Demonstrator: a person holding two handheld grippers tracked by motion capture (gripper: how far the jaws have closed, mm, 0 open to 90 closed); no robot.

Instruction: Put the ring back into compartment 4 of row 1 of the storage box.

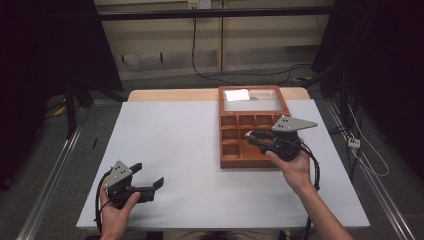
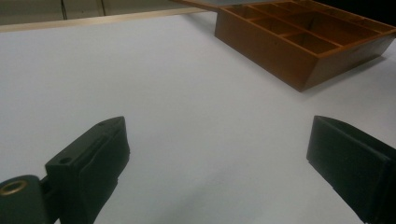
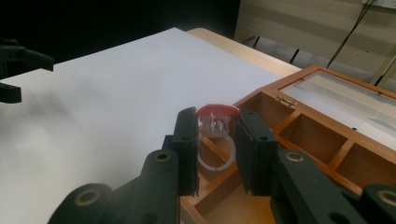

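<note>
I had the right gripper (image 3: 215, 140) clamped on a small ring (image 3: 215, 135) with a red top: its jaws pressed the ring's clear setting from both sides, the red cap showed just above the fingertips (image 3: 187, 126), and the clear band hung below between them. I held it over the wooden compartment box (image 3: 299, 126), above the cells along its left edge, clear of the dividers. In the high view my right gripper (image 1: 255, 138) sat over the box (image 1: 231, 161), whose glass lid (image 1: 252, 99) lay open behind it. My left gripper (image 2: 217, 154) hovered, jaws spread wide and empty, over the white table (image 2: 187, 84), well apart from the box (image 2: 280, 51).
</note>
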